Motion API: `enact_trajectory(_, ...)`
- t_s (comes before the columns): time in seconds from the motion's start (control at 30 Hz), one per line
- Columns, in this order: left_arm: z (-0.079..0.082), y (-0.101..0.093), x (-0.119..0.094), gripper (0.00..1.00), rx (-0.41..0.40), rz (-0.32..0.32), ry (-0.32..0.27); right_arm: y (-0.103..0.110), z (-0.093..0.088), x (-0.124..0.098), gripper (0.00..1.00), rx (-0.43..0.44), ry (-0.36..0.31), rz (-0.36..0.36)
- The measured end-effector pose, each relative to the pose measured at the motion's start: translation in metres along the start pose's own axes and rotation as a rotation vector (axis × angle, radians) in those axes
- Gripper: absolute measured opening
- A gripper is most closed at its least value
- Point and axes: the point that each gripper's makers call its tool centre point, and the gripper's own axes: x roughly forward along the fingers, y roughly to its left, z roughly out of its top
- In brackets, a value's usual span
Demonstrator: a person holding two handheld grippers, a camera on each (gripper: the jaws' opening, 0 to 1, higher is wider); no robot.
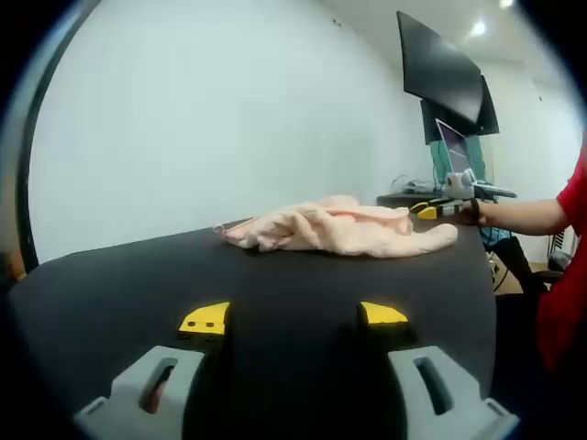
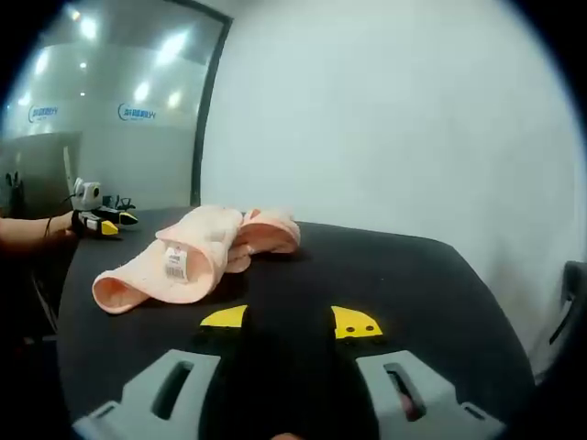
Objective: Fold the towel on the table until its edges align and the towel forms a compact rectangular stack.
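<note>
towel (image 1: 339,225), pink, soft and limp, lies crumpled mid-bench (image 1: 275,284), best pinched at a corner beside its label; left claw (image 1: 293,316) and right claw (image 2: 289,321) both gape empty short of the towel.

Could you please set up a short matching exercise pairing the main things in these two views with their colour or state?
Things:
1. towel
2. table
3. left hand-held gripper
4. label

Descriptions:
A. black
B. white, on the towel
C. pink, crumpled
D. open, yellow-tipped, holding nothing

Pairs: 1-C, 2-A, 3-D, 4-B
</note>
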Motion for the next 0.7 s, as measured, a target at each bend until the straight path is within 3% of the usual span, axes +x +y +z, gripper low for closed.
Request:
enact_trajectory(0.4, 0.001, -0.01, -0.001, 0.54, 0.003, 0.001, 0.003, 0.005, 0.0, -0.002, 0.3, -0.001, -0.004, -0.001)
enact_trajectory(0.7, -0.005, 0.012, 0.001, 0.54, 0.001, 0.001, 0.006, 0.008, 0.001, -0.004, 0.3, -0.001, -0.006, -0.004)
